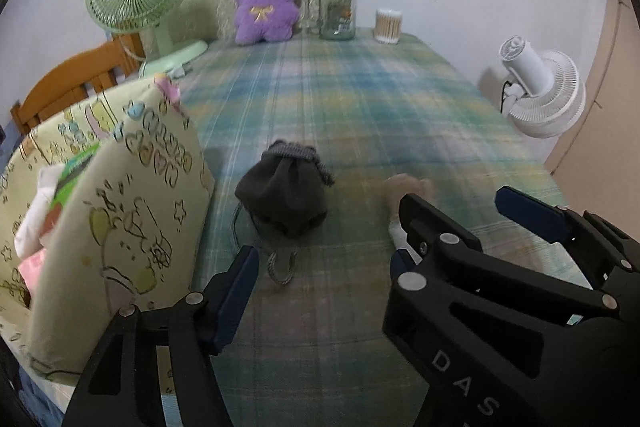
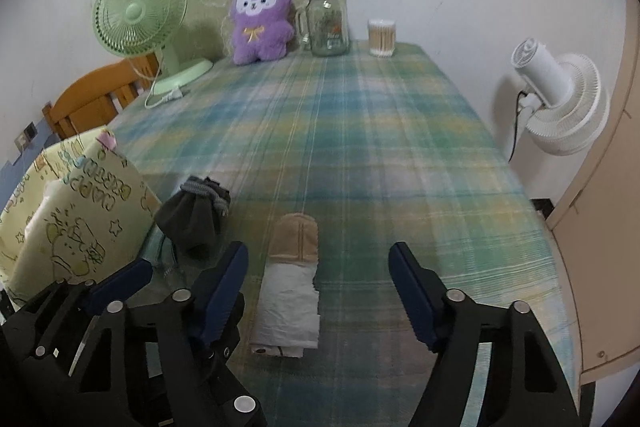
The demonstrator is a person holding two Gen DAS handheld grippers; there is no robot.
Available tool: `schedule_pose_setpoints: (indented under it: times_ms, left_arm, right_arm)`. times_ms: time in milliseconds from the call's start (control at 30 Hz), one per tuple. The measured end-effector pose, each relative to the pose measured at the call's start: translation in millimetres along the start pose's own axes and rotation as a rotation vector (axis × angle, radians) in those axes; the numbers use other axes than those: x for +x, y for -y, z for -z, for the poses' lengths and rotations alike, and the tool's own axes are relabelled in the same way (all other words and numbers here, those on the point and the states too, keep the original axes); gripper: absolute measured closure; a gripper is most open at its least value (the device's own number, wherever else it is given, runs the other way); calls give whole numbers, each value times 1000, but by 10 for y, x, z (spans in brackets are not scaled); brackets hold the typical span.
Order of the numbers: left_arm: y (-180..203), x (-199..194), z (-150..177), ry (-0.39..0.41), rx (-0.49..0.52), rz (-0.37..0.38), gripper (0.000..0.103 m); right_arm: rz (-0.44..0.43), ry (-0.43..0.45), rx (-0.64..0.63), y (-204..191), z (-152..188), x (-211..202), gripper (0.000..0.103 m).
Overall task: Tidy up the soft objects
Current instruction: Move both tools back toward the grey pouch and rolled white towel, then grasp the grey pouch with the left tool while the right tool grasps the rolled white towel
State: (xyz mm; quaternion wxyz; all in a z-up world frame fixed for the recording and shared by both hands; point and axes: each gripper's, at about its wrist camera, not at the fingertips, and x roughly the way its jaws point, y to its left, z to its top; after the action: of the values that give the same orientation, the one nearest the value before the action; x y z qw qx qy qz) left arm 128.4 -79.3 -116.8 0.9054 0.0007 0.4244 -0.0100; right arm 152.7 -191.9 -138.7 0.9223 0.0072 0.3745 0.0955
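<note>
A table under a green and blue plaid cloth (image 2: 360, 131), seen from two claws held side by side. Only the right wrist view shows the whole tan and white rolled sock (image 2: 290, 279); in the left wrist view the right claw (image 1: 460, 223) crosses the frame and hides most of it. The left wrist view alone shows white and pink soft items inside the pale yellow cartoon-print fabric bin (image 1: 108, 211).

Counted: one sock, one dark grey drawstring pouch (image 1: 282, 195), one bin, one purple plush toy (image 2: 260, 23), one glass jar (image 2: 328, 25), one cup of cotton swabs (image 2: 382, 37), and two fans, a green one (image 2: 140, 15) and a white one (image 2: 560, 103).

The sock lies flat between the right claw's spread fingers, untouched. The pouch sits just ahead of the left claw (image 2: 164, 259), beside the bin. Both claws are released, holding nothing
</note>
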Motion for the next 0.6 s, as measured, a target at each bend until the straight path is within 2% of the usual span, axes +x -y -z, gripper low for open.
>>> schedule_pose_setpoints:
  times_ms: [200, 300, 333, 600]
  left_arm:
    - [4, 80, 28, -9, 9, -23, 33]
    - [2, 125, 27, -22, 7, -20, 33]
    - [-1, 131, 21, -22, 5, -21, 33]
    - [48, 96, -58, 8, 13, -30, 32]
  right_arm:
    - [-35, -58, 1, -4, 25, 188, 52]
    - [-33, -60, -10, -9, 27, 225, 64]
    - [-35, -62, -12, -7, 20, 234, 73]
    - [-38, -40, -13, 42, -67, 190, 82]
